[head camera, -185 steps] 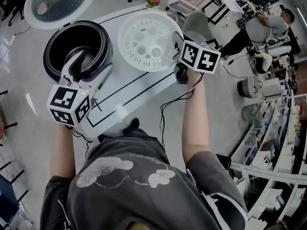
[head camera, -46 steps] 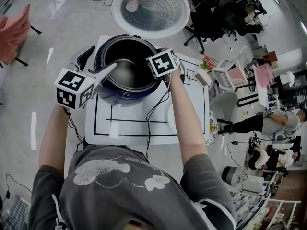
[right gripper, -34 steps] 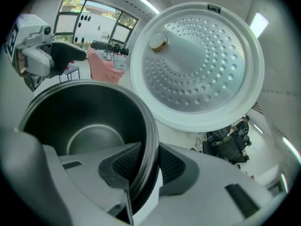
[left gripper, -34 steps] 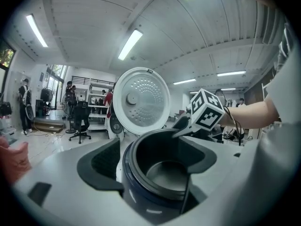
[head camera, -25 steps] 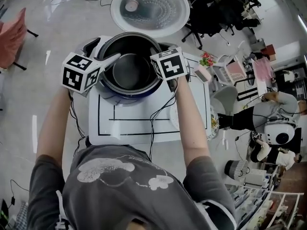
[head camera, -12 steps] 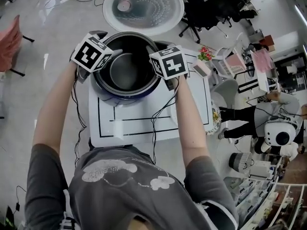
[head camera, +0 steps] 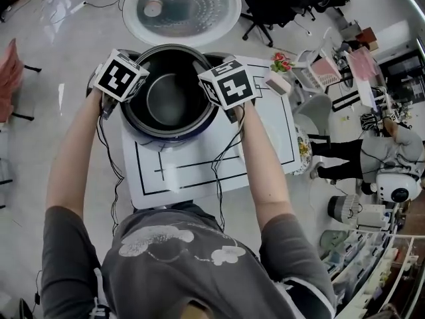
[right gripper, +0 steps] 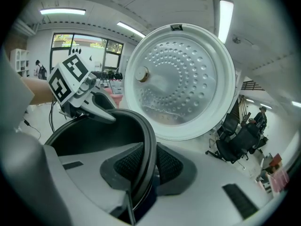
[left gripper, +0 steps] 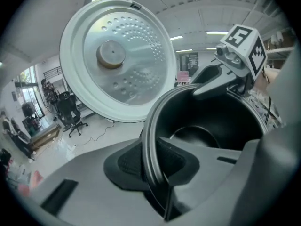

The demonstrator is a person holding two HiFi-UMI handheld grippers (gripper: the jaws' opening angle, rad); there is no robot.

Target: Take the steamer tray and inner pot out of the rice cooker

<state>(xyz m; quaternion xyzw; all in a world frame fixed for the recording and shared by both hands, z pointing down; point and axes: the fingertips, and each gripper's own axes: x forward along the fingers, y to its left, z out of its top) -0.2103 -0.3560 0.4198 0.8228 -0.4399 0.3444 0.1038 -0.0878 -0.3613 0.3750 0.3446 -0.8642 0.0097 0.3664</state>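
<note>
Left gripper [left gripper: 153, 164] — its jaws just closed — and right gripper [right gripper: 143, 166] each clamp opposite rims of the inner pot [head camera: 167, 100], upper centre of frame.

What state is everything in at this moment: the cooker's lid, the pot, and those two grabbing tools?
lid: open, swung back behind the rice cooker.
inner pot: sitting in the rice cooker, looks empty, not yet taken out.
left gripper: jaws have just been closing, with the inner pot's rim between them and the pads pressing on it.
right gripper: jaws shut on the opposite side of the inner pot's rim.
</note>
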